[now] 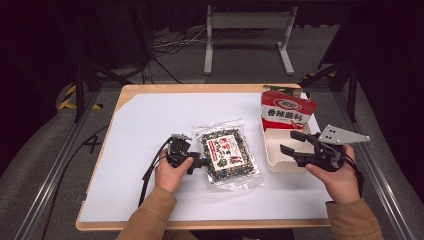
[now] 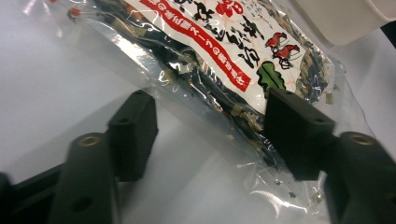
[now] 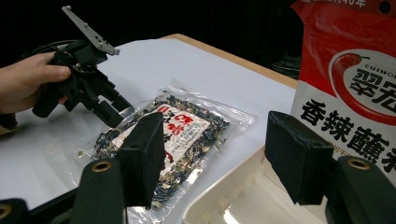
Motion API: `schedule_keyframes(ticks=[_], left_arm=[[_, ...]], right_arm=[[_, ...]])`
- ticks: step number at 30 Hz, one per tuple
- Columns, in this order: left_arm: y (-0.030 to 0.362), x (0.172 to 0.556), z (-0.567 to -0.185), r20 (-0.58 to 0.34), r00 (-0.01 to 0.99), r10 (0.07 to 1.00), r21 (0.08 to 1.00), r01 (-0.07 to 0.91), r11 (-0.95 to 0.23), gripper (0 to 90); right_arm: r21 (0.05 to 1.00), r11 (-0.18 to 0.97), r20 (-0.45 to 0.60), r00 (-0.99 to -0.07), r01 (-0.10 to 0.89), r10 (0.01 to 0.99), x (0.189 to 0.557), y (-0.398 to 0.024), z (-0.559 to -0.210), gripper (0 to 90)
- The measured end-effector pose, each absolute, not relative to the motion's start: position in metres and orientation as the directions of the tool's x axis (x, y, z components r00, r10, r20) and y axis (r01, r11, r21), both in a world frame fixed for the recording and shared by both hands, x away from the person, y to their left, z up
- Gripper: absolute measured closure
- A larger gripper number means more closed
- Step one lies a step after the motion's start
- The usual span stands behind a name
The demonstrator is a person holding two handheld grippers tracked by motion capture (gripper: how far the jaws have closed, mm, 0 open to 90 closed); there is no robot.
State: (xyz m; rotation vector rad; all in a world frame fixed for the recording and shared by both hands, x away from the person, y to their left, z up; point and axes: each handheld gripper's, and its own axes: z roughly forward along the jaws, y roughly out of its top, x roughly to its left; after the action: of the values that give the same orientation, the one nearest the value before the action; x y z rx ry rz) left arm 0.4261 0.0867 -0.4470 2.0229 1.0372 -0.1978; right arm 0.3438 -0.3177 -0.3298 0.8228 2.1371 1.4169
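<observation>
The left gripper [image 1: 202, 162] stood at the near left edge of the clear dried-food packet [image 1: 228, 154], jaws apart astride its edge, not pressing.

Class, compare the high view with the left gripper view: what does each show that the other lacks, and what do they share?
High view alone: the red pouch standing in the white tray, the right gripper above that tray, and the table's wooden edge. Left gripper view alone: the clear bag's bottom edge between open black fingers. Both: the seaweed bag on the white sheet.
</observation>
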Motion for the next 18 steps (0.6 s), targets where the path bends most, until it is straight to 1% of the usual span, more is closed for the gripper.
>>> schedule_keyframes(ticks=[5,9,13,16,18], left_arm=[[0.078,0.427,-0.446,-0.458,0.644,0.614,0.611,0.729,-0.308,39.7],[0.069,0.428,-0.448,-0.443,0.646,0.622,0.637,0.715,-0.289,38.1],[0.061,0.431,-0.448,-0.443,0.634,0.634,0.640,0.719,-0.272,35.8],[0.057,0.433,-0.445,-0.430,0.638,0.639,0.619,0.723,-0.307,35.1],[0.049,0.435,-0.441,-0.399,0.654,0.643,0.605,0.714,-0.351,32.0]], right_arm=[[0.927,0.296,-0.041,-0.724,0.229,0.688,0.344,-0.318,-0.330,38.3],[0.927,0.297,-0.041,-0.724,0.230,0.688,0.344,-0.317,-0.331,38.3],[0.930,0.290,-0.036,-0.726,0.227,0.686,0.343,-0.318,-0.330,38.2],[0.930,0.288,-0.035,-0.727,0.228,0.686,0.343,-0.319,-0.330,38.2],[0.930,0.286,-0.031,-0.726,0.231,0.687,0.343,-0.320,-0.331,38.2]])
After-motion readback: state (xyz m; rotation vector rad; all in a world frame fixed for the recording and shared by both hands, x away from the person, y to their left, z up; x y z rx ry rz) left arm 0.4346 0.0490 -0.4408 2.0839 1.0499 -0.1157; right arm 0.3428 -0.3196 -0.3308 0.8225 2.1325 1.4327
